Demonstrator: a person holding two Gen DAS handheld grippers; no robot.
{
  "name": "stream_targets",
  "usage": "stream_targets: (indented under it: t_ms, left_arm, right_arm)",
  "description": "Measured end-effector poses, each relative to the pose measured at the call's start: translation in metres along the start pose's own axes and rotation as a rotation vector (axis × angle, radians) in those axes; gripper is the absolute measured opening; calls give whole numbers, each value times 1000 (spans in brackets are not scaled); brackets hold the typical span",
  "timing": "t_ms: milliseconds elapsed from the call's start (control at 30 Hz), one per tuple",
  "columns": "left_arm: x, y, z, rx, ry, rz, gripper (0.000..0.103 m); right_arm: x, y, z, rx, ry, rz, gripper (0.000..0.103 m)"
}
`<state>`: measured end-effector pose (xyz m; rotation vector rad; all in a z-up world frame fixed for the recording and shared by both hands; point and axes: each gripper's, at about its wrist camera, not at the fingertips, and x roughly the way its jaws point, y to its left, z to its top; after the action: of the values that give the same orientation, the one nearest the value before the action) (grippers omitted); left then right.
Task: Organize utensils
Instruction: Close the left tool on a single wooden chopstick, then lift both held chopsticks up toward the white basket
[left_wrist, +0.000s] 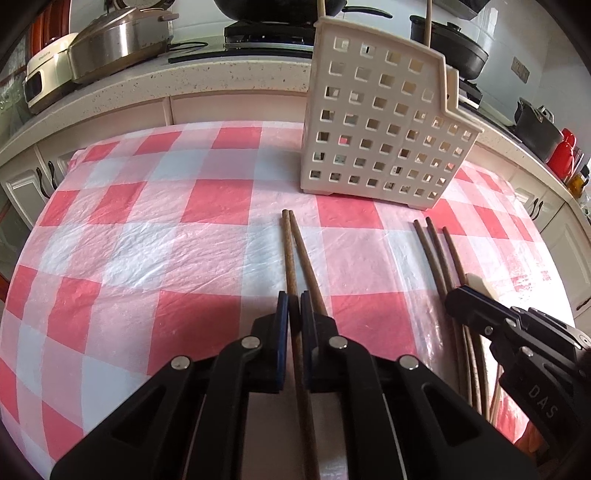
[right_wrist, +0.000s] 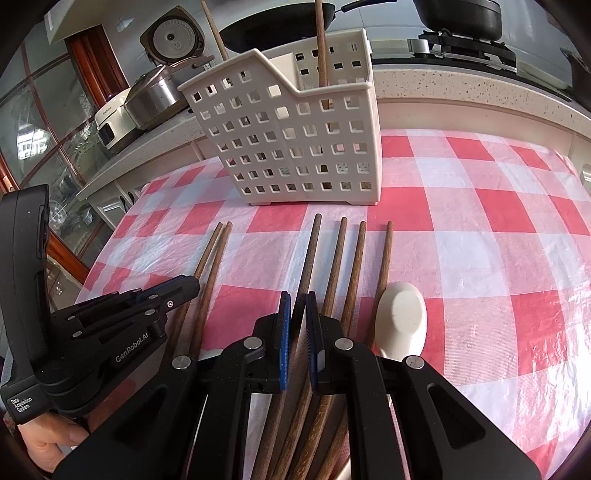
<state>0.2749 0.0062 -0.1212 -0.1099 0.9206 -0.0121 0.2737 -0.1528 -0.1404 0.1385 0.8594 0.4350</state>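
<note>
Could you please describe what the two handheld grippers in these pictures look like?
Both are matte black plastic. The left gripper and right gripper have angular linkage fingers with silver round pivot pins and blue ribbed pads. White lettering marks the left body: "GenRobot.AI" and "Data Acquisition System". No cables or sleeves show.

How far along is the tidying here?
Early on. Two chopsticks already stand in the white basket. The left gripper is shut on one chopstick, the right gripper on another. Several more and a white spoon wait on the tablecloth.
</note>
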Motion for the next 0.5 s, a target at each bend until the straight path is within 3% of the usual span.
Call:
stream_targets:
  t_ms: [300, 433, 500]
  left_arm:
    - [-37, 2, 0, 9, -78, -17, 7]
    - [-38, 10, -2, -7, -67, -15, 7]
    - [-37, 14, -4, -21, -61, -18, 7]
  right_arm:
    - [-21, 7, 5, -19, -49, 0, 8]
    - [-16, 8, 4, -26, -11, -3, 9]
    - [-9, 6, 3, -14, 17, -18, 16]
